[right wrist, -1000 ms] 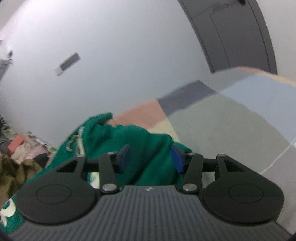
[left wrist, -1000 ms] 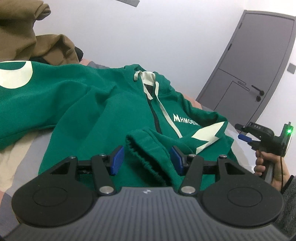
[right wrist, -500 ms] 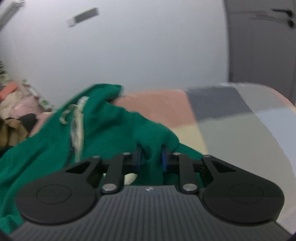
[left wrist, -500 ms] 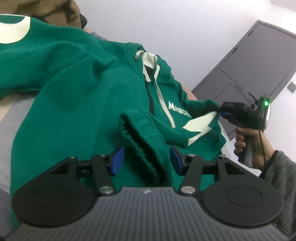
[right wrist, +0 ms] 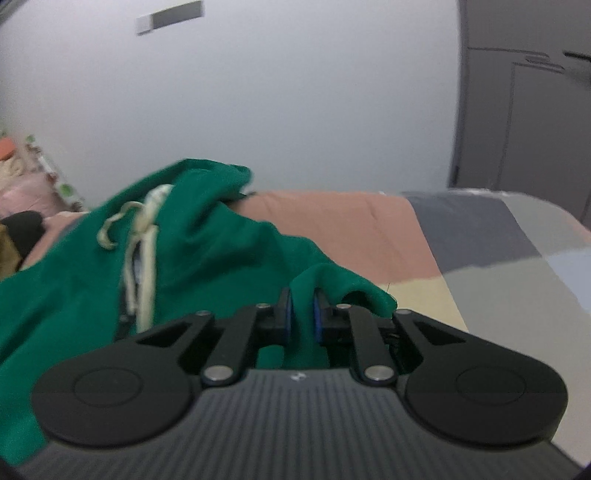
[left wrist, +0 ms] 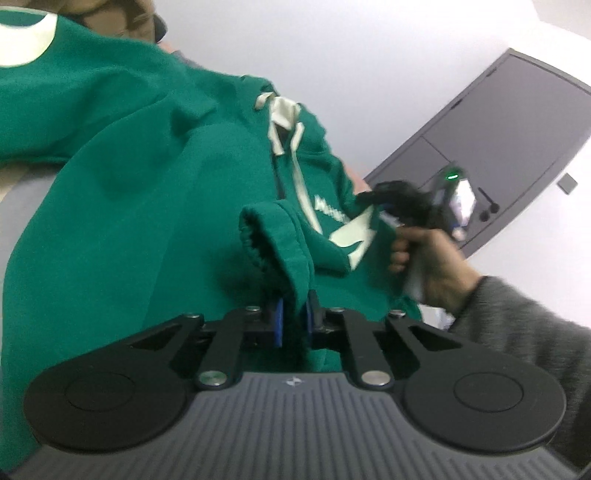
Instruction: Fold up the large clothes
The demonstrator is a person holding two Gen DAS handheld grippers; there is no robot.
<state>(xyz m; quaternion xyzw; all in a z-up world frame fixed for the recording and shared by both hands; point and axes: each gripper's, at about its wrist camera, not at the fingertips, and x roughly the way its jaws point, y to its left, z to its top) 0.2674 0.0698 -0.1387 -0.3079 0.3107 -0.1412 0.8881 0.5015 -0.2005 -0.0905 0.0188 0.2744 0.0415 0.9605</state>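
Green hoodie [left wrist: 122, 206] sprawled across the bed [right wrist: 491, 251], zip side up, cream drawstring [right wrist: 147, 236] trailing from the neck, white lettering and a pale lightning shape on the chest. Around it: a brown garment [left wrist: 122, 14] bunched at the top edge of the left view, a grey door [left wrist: 517, 147] in the white wall behind, and pink and floral clutter at the far left of the right view, too blurred to name. The patchwork bedcover shows pink, grey, cream and pale blue panels beside the hoodie.

Nothing blocks the left gripper [left wrist: 293, 325]; in front of it the ribbed cuff [left wrist: 273, 243] stands up in a curl. The right gripper [left wrist: 373, 201] shows in the left view too, smeared by motion, held in a hand [left wrist: 428, 258] with a grey knitted sleeve [left wrist: 524, 332], so where its tips sit is hard to read there. The lettering is partly hidden behind the cuff.

Left fingers have just been closing and now pinch the sleeve fabric just below that cuff, blue pads pressed on green cloth. Right fingers [right wrist: 284, 314] in their own view have also just been closing, pinching a raised fold at the hoodie's edge, next to the cream panel of the bed.
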